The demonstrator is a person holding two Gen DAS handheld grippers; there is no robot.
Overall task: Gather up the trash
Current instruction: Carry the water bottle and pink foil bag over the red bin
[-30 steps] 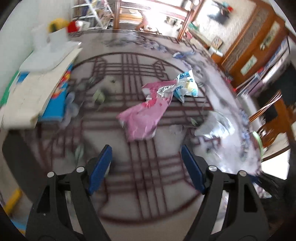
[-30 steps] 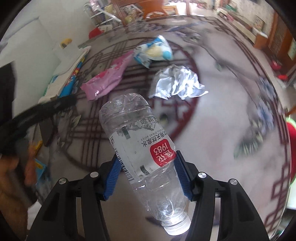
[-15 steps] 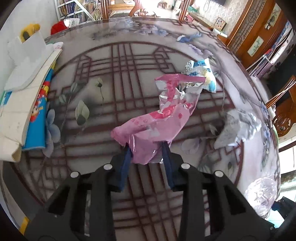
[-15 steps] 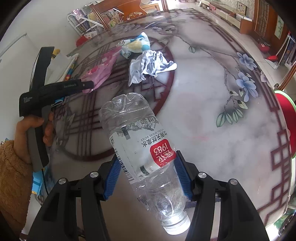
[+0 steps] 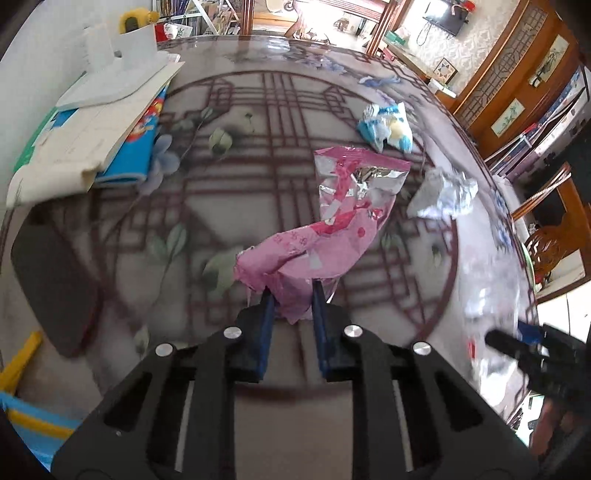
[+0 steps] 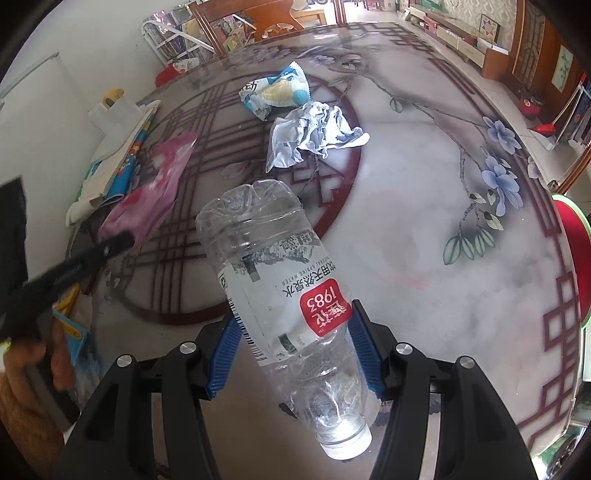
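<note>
Left wrist view shows the left gripper point(image 5: 291, 299) with jaws closed on the near end of the pink wrapper point(image 5: 325, 225), so it can lift it off the tabletop point(image 5: 406, 280). The right gripper point(image 6: 295, 350) clamps the bottle point(image 6: 280, 288), neck toward the camera, for carrying both away together.

A round glossy table point(image 6: 424, 229) with a marble look carries a dark red lattice pattern and painted blue flowers. A white wall point(image 5: 40, 48) stands on the left. Carved wooden cabinets point(image 5: 517, 92) line the right side, with a wooden chair point(image 5: 554, 236) near the table's edge. Bright daylight floods the far doorway point(image 5: 321, 18), beside a rack of books point(image 6: 177, 40).
</note>
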